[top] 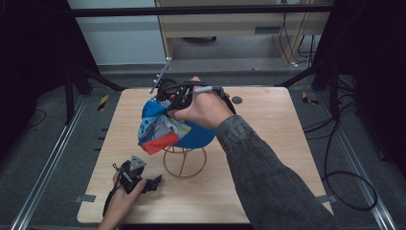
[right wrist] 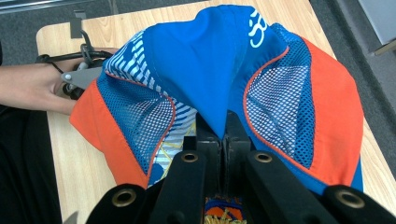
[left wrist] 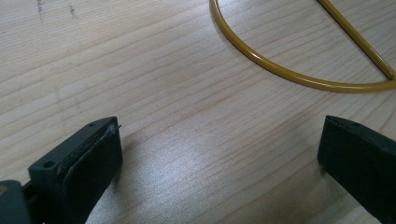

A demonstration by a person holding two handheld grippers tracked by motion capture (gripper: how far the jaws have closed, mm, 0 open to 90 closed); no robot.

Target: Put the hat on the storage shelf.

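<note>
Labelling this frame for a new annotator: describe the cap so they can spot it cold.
Start at the light wooden table; near its middle stands a yellow wire stand. The cap drapes over the top of that stand, pinched by the right gripper. It is the one fabric thing there: blue, with orange panels, mesh and white stripes.

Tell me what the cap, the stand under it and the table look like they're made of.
Cap: soft synthetic-looking fabric, blue and orange, with open mesh panels; it folds where the right gripper pinches it.
Stand: thin glossy yellow rod bent into rings, probably coated metal wire.
Table: pale wood with straight grain lines and a slight sheen; possibly a laminate.
</note>
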